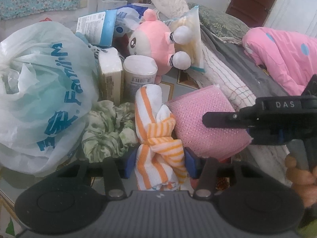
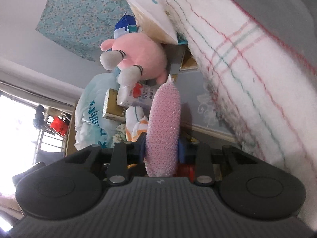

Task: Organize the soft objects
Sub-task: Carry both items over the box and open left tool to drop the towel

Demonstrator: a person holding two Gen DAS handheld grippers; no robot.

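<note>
The knotted white towel with orange stripes (image 1: 158,138), soft terry cloth tied in the middle, sits between the blue pads of the left tool (image 1: 160,165), which grips it. Just beside it on the right is the pink sponge with a bumpy, glittering net surface (image 2: 163,129), a flat oval pad; the right tool (image 2: 161,148) is closed on it, pads pressing both faces. A crumpled green and white cloth (image 1: 107,130) lies left of the towel, next to a thin white plastic bag with blue letters (image 1: 39,91). Behind stands a round pink plush toy with white feet (image 1: 152,37), leaning on a fluffy white blanket with thin coloured lines (image 2: 247,69).
</note>
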